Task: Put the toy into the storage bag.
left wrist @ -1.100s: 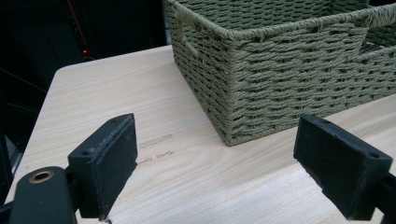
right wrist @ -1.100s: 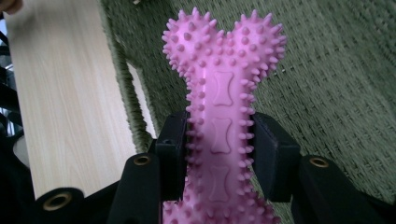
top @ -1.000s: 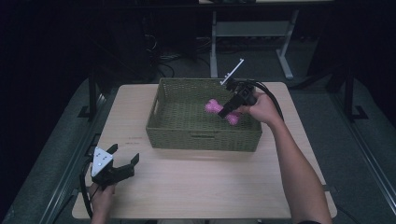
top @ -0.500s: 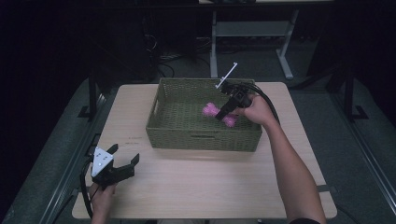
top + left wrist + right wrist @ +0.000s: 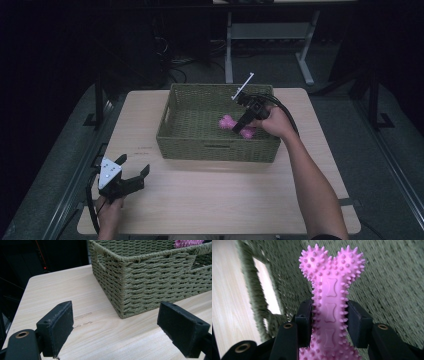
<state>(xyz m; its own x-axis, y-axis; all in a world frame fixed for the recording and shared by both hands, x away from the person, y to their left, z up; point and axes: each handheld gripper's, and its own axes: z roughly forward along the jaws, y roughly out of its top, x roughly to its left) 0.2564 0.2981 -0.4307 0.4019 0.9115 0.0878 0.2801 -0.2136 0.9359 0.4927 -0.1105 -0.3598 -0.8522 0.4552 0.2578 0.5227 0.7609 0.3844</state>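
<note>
A pink spiky bone-shaped toy [image 5: 230, 122] [image 5: 332, 297] hangs low inside the green woven basket [image 5: 190, 147] [image 5: 150, 282], on its right side. My right gripper [image 5: 241, 123] [image 5: 329, 322] is shut on the toy's middle, both pads pressing its shaft. Whether the toy touches the basket floor I cannot tell. My left gripper [image 5: 131, 174] [image 5: 115, 332] stands open over the table's front left corner, nothing between its jaws, pointing at the basket's near left corner. A strip of the pink toy [image 5: 186, 243] peeks over the basket rim in the left gripper view.
The light wooden table [image 5: 220, 200] carries the basket at its far middle. A white stick-like part [image 5: 243, 85] rises behind the right hand. Dark floor, a metal stand [image 5: 270, 32] and cables lie beyond the table.
My right gripper has sunk with the pink toy deeper into the basket and shifted slightly left. The left gripper has stayed where it was.
</note>
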